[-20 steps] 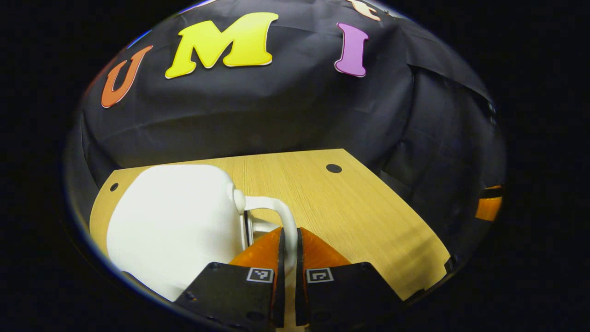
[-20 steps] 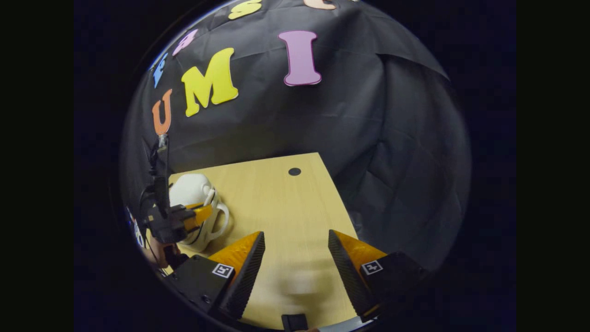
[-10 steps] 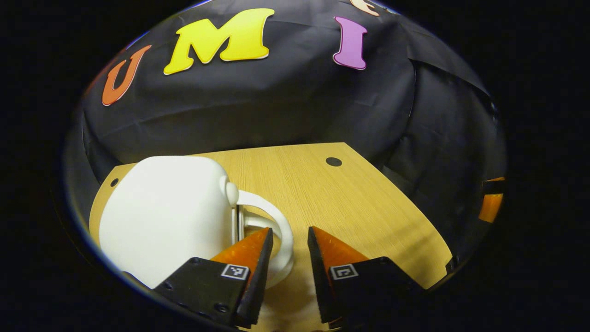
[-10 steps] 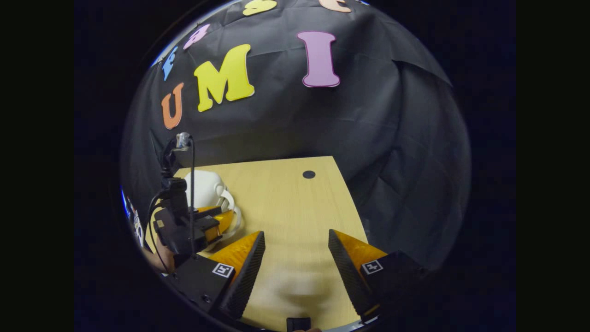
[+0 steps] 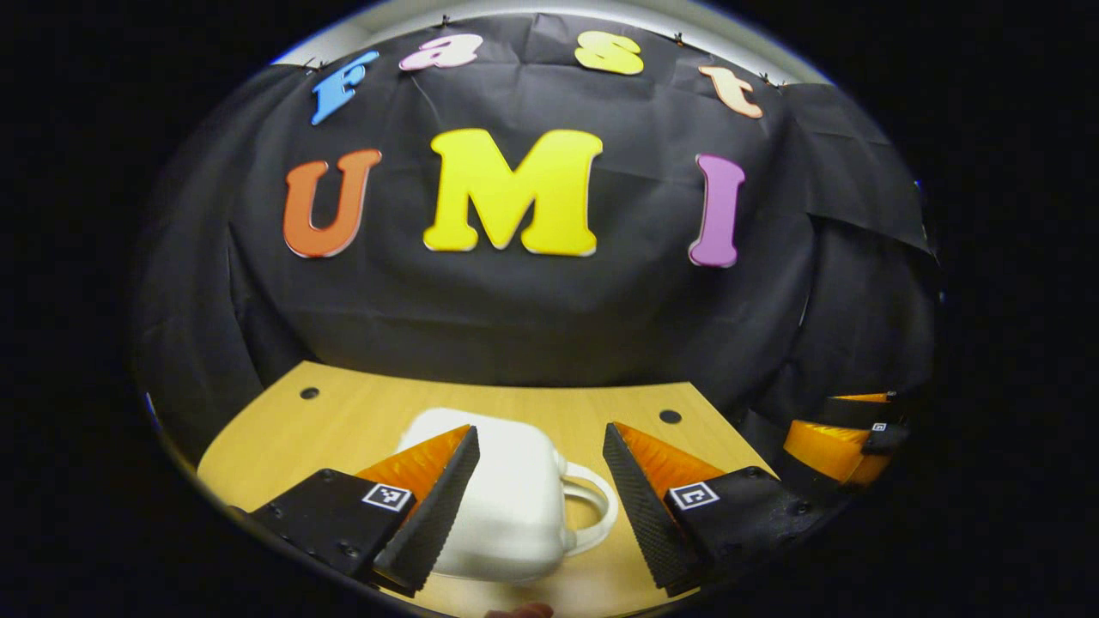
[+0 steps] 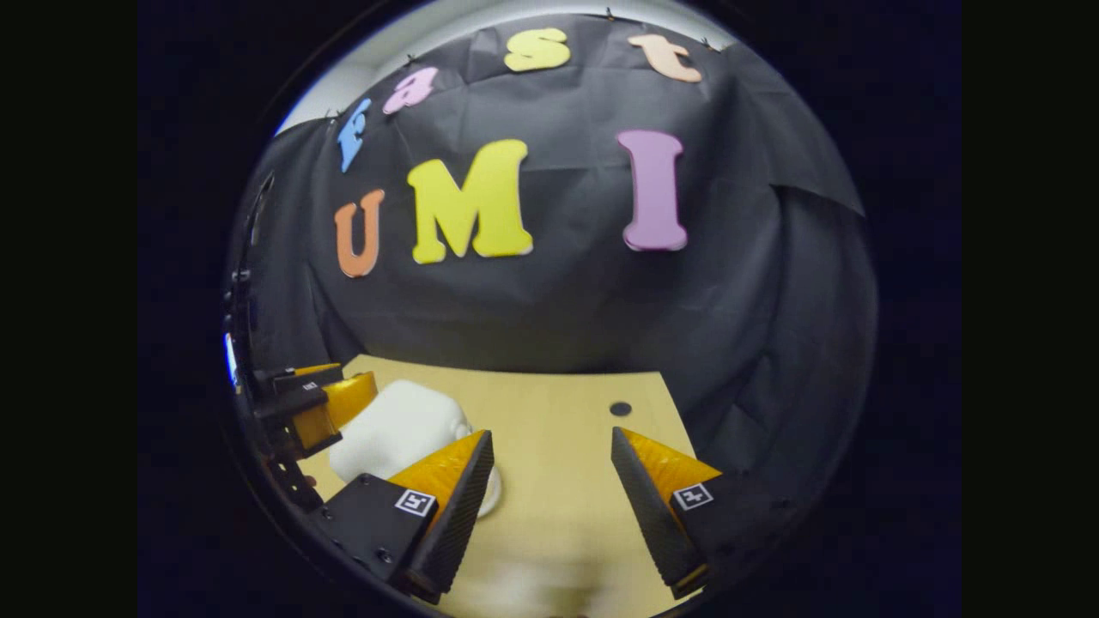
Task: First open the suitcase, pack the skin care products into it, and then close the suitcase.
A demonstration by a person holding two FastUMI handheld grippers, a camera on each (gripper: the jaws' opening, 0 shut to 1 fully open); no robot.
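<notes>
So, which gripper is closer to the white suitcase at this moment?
Left. The left gripper hangs open just above the white suitcase; the right gripper, also open, is off to the suitcase's handle side.

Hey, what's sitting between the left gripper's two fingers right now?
In the left gripper view, the open left gripper frames the closed white suitcase, handle toward its right finger, lying on the wooden table without touching either.

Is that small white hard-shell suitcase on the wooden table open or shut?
Shut. The small white hard-shell suitcase lies flat on the wooden table, its shell unbroken, no gap or inside showing, handle sticking out.
</notes>
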